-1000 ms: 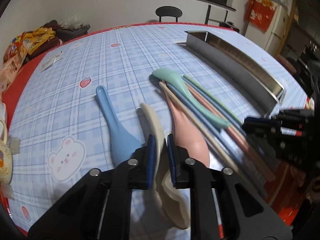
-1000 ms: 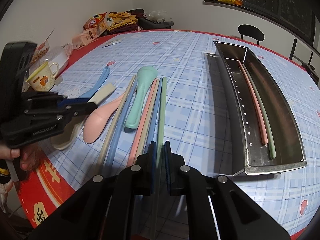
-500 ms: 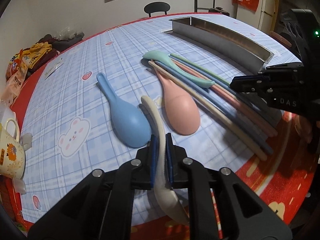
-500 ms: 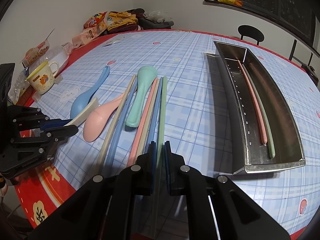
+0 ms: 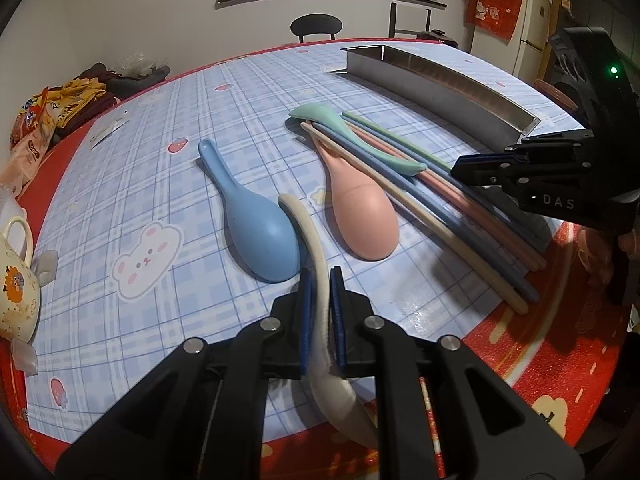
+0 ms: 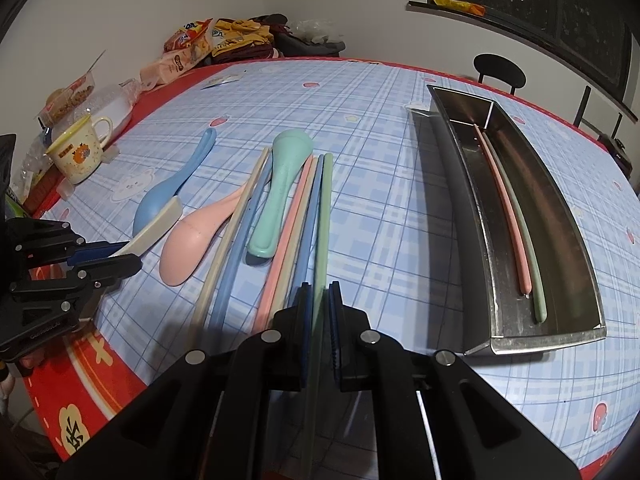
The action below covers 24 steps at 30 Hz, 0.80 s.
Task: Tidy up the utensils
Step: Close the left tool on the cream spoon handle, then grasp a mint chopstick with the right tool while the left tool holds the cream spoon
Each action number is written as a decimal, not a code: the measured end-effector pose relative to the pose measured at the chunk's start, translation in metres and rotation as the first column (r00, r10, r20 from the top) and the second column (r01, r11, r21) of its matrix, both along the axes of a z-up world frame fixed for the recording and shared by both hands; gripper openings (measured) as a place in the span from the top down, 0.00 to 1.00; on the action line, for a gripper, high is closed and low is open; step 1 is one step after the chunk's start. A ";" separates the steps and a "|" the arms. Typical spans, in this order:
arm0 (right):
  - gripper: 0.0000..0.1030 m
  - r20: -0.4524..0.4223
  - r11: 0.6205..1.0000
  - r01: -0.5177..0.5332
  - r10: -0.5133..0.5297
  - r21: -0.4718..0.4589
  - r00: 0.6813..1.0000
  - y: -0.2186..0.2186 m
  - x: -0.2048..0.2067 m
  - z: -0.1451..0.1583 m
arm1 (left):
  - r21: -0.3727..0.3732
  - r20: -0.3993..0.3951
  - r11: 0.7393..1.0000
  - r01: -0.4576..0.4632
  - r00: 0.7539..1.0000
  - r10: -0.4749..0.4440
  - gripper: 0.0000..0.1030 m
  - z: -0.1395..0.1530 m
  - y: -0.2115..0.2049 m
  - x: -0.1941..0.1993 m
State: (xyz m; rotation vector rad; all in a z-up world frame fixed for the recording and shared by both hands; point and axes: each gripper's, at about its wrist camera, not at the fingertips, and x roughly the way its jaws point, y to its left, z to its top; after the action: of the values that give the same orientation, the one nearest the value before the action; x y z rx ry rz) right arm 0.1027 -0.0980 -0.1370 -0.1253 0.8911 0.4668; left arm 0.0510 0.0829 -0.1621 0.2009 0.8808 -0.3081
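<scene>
Both jaws clamped, each on one utensil, tray waiting to the right.

My left gripper [image 5: 320, 300] is clamped on the cream spoon [image 5: 308, 236], which I've drawn back from the pile toward the table [image 5: 132, 168] edge since a second ago, so it's free to carry. Ahead of those jaws lie the blue spoon [image 5: 256, 232] and pink spoon [image 5: 360, 216]. My right gripper [image 6: 319, 304] hasn't budged, pinching the green chopstick [image 6: 326, 208]. Right of it, the steel tray [image 6: 452, 184] holds two sticks already (plaid cloth, snacks by the wall).
</scene>
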 end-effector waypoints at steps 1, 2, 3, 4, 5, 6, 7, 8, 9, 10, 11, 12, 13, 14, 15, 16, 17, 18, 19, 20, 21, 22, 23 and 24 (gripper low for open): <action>0.91 0.001 1.000 0.000 0.000 -0.001 1.000 0.000 0.000 0.000 | 0.005 0.002 1.000 0.000 1.000 0.000 0.88 0.000 0.000 0.000; 0.91 0.002 1.000 0.000 0.000 -0.004 1.000 0.001 0.000 0.000 | 0.017 0.006 1.000 0.000 1.000 0.000 0.88 0.000 -0.001 -0.001; 0.91 0.004 1.000 -0.001 0.001 -0.010 1.000 0.002 0.001 0.000 | 0.028 0.010 1.000 0.000 1.000 0.000 0.88 0.000 -0.002 -0.002; 0.91 0.007 1.000 -0.001 0.002 -0.016 1.000 0.003 0.001 0.000 | 0.042 0.016 0.999 0.001 1.000 -0.002 0.88 0.000 -0.004 -0.003; 0.91 0.008 1.000 -0.001 0.002 -0.019 1.000 0.003 0.001 0.000 | 0.048 0.018 0.999 0.001 1.000 -0.002 0.88 0.000 -0.005 -0.003; 0.91 0.010 1.000 -0.003 0.003 -0.023 1.000 0.004 0.001 0.000 | 0.047 0.017 0.999 0.001 1.000 -0.001 0.88 0.000 -0.004 -0.002; 0.91 0.010 1.000 -0.003 0.003 -0.022 1.000 0.004 0.002 -0.001 | 0.046 0.017 0.999 0.000 1.000 -0.001 0.88 0.000 -0.004 -0.002; 0.91 0.007 1.000 -0.003 0.003 -0.018 1.000 0.003 0.002 0.000 | 0.044 0.016 0.999 -0.001 1.000 0.000 0.88 0.000 -0.004 -0.002; 0.91 0.003 1.000 -0.003 0.003 -0.009 1.000 0.002 0.003 -0.001 | 0.048 0.018 0.999 -0.003 1.000 0.002 0.88 0.000 -0.005 -0.002; 0.91 0.000 1.000 -0.004 0.004 -0.003 1.000 0.001 0.003 -0.001 | 0.057 0.022 0.998 -0.003 1.000 0.002 0.88 0.000 -0.006 -0.003; 0.91 -0.001 1.000 -0.005 0.005 -0.001 1.000 0.001 0.003 -0.001 | 0.073 0.028 0.997 -0.004 1.000 0.002 0.88 0.000 -0.009 -0.003; 0.91 -0.001 1.000 -0.005 0.005 0.001 1.000 0.000 0.003 -0.001 | 0.088 0.034 0.996 -0.004 0.999 0.001 0.88 -0.001 -0.011 -0.004; 0.91 0.000 1.000 -0.006 0.006 0.000 1.000 0.001 0.003 -0.001 | 0.108 0.043 0.994 -0.007 0.999 0.002 0.87 -0.001 -0.014 -0.005; 0.91 0.002 1.000 -0.006 0.006 0.001 1.000 0.001 0.003 -0.001 | 0.117 0.047 0.993 -0.007 0.999 0.002 0.87 -0.001 -0.015 -0.005; 0.92 0.002 1.000 -0.006 0.006 0.002 1.000 0.000 0.002 -0.001 | 0.123 0.050 0.992 -0.008 0.999 0.001 0.87 -0.001 -0.015 -0.005; 0.93 0.001 1.000 -0.003 0.003 0.006 1.000 -0.001 0.002 -0.001 | 0.121 0.050 0.993 -0.008 0.999 0.002 0.87 -0.001 -0.015 -0.005; 0.93 -0.001 1.000 0.000 0.000 0.012 1.000 -0.002 0.003 -0.001 | 0.112 0.046 0.994 -0.007 0.999 0.002 0.87 0.000 -0.014 -0.004; 0.94 -0.007 1.000 0.002 -0.002 0.027 1.000 -0.004 0.003 -0.001 | 0.107 0.044 0.994 -0.007 0.999 0.002 0.88 -0.001 -0.015 -0.005; 0.94 -0.011 0.999 0.003 -0.002 0.039 1.000 -0.006 0.003 -0.001 | 0.097 0.042 0.995 -0.006 0.999 0.002 0.88 0.000 -0.015 -0.005; 0.94 -0.016 0.998 0.006 -0.005 0.055 1.000 -0.009 0.003 0.000 | 0.087 0.039 0.996 -0.006 0.999 0.003 0.88 0.000 -0.014 -0.005; 0.94 -0.016 0.998 0.014 -0.013 0.066 1.000 -0.011 0.003 0.000 | 0.081 0.038 0.997 -0.006 0.999 0.003 0.88 0.000 -0.012 -0.005; 0.94 -0.007 0.996 0.015 -0.015 0.087 1.000 -0.015 0.001 0.002 | 0.072 0.044 0.997 -0.007 0.999 0.004 0.88 0.001 -0.011 -0.006; 0.94 0.005 0.995 0.022 -0.023 0.100 1.000 -0.018 0.000 0.004 | 0.066 0.052 0.998 -0.009 0.999 0.006 0.88 0.003 -0.010 -0.007; 0.94 0.010 0.994 0.028 -0.029 0.106 1.000 -0.019 0.000 0.005 | 0.060 0.060 0.998 -0.011 0.998 0.008 0.88 0.004 -0.009 -0.008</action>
State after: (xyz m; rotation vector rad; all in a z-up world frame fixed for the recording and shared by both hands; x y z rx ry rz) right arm 0.1025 -0.1170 -0.1324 -0.0185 0.8541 0.4847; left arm 0.0434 0.0743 -0.1578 0.2608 0.8326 -0.2654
